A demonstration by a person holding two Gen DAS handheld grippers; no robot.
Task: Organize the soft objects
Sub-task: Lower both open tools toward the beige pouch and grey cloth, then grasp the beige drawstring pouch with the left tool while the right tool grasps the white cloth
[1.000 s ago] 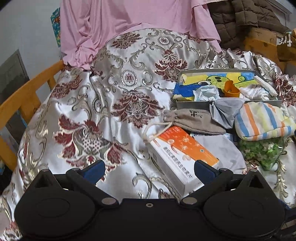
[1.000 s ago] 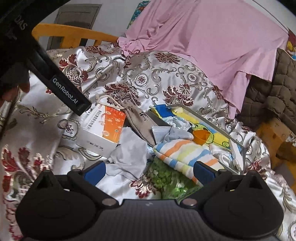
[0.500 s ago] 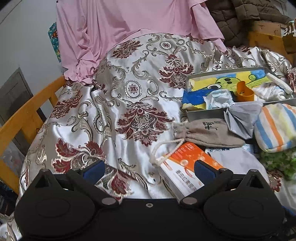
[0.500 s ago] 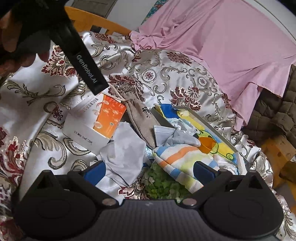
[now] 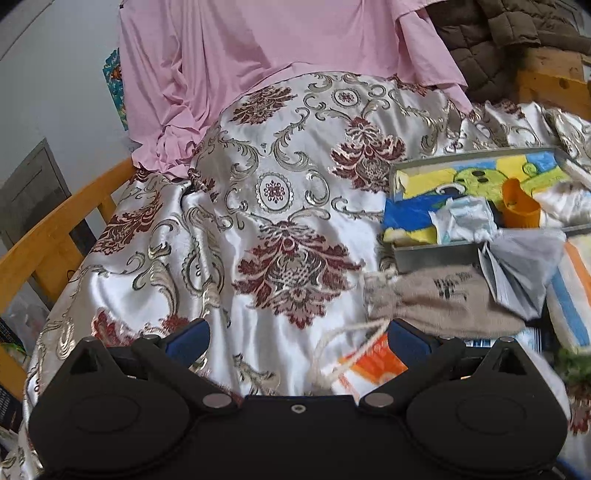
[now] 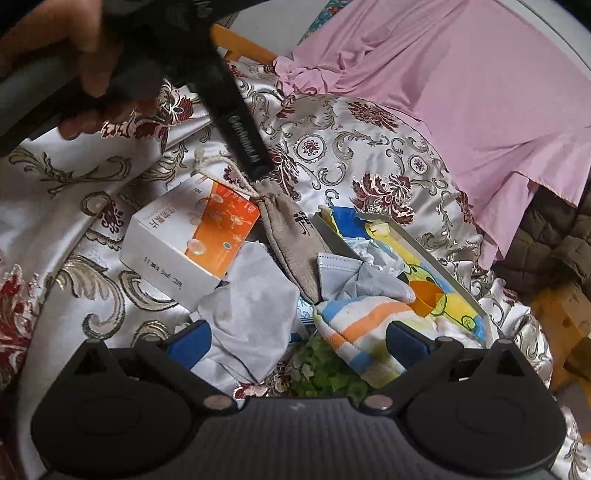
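Observation:
My left gripper [image 5: 297, 338] is open, low over the patterned satin cover. A beige drawstring pouch [image 5: 443, 302] lies just ahead to the right, and its cord [image 5: 343, 343] trails between my fingers. In the right wrist view, a hand [image 6: 85, 48] holds the left gripper's black body [image 6: 240, 136] above the pouch [image 6: 291, 236]. My right gripper [image 6: 299, 341] is open and empty over a grey cloth [image 6: 251, 306], a striped cloth [image 6: 365, 325] and a green leafy bundle [image 6: 332, 373]. A grey mask [image 6: 354, 277] hangs over the tray's near edge.
An orange-and-white box [image 6: 192, 240] lies left of the pouch. The grey tray [image 5: 436, 253] holds a colourful cloth, crumpled white fabric [image 5: 461, 221] and an orange cup [image 5: 517, 205]. Pink fabric [image 5: 277, 48] drapes behind. A wooden rail [image 5: 55, 236] runs along the left, and a brown quilted jacket [image 5: 498, 29] lies far right.
My left gripper has moved forward and left, so the box has slipped under it and the pouch cord now lies between its fingers. The right gripper has edged closer to the pile.

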